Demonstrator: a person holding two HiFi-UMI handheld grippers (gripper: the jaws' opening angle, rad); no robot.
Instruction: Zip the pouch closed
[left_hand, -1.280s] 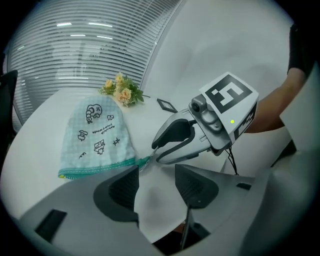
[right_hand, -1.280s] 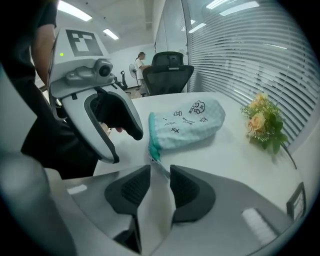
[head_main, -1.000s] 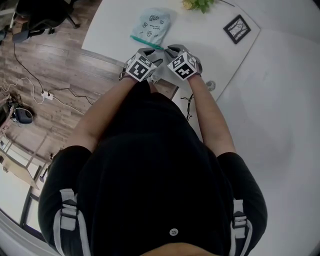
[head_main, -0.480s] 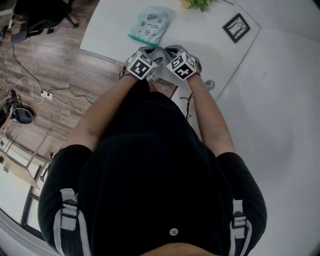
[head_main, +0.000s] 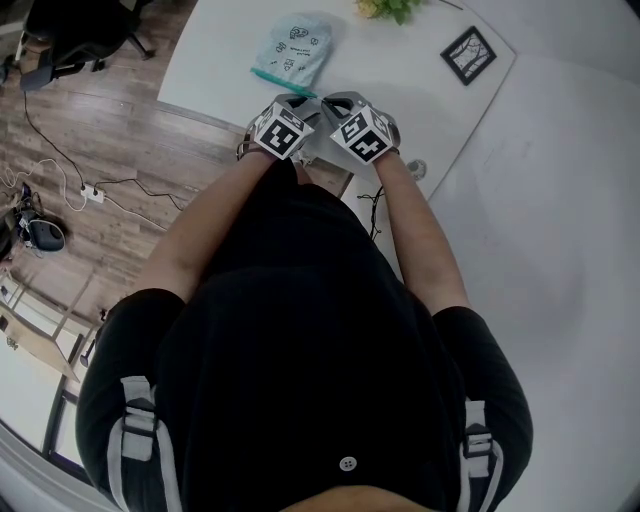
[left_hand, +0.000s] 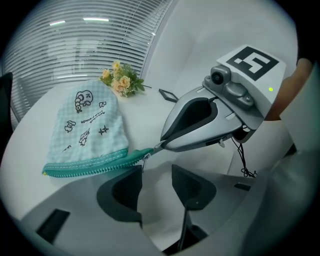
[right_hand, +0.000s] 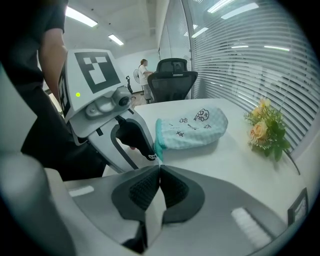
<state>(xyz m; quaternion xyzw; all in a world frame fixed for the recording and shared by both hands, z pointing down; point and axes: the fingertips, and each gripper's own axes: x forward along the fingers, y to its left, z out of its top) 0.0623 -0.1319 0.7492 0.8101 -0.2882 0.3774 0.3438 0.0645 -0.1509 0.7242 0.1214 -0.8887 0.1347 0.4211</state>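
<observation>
A pale teal checked pouch (head_main: 293, 50) with black doodles lies flat on the white table (head_main: 400, 90). Its green zipper (left_hand: 90, 165) runs along the near edge. My right gripper (right_hand: 159, 170) is shut on the zipper's end tab, and the left gripper view shows its tip (left_hand: 161, 146) pinching that tab. My left gripper (left_hand: 156, 172) is right beside it with its jaws apart; they have just been closing. The small zipper pull (left_hand: 142, 162) hangs at the tip of its left pad, and no pad presses on it. From the head view, both grippers (head_main: 300, 100) (head_main: 335, 100) meet at the pouch's near end.
A small bunch of flowers (head_main: 392, 8) and a black picture frame (head_main: 468, 55) stand farther back on the table. The table's near edge is just below the grippers. An office chair (right_hand: 172, 75) stands beyond the far end. Cables (head_main: 60, 190) lie on the wooden floor to the left.
Both grippers stay close together at the pouch's near end. The head view shows no clear movement of the pouch or the hands.
</observation>
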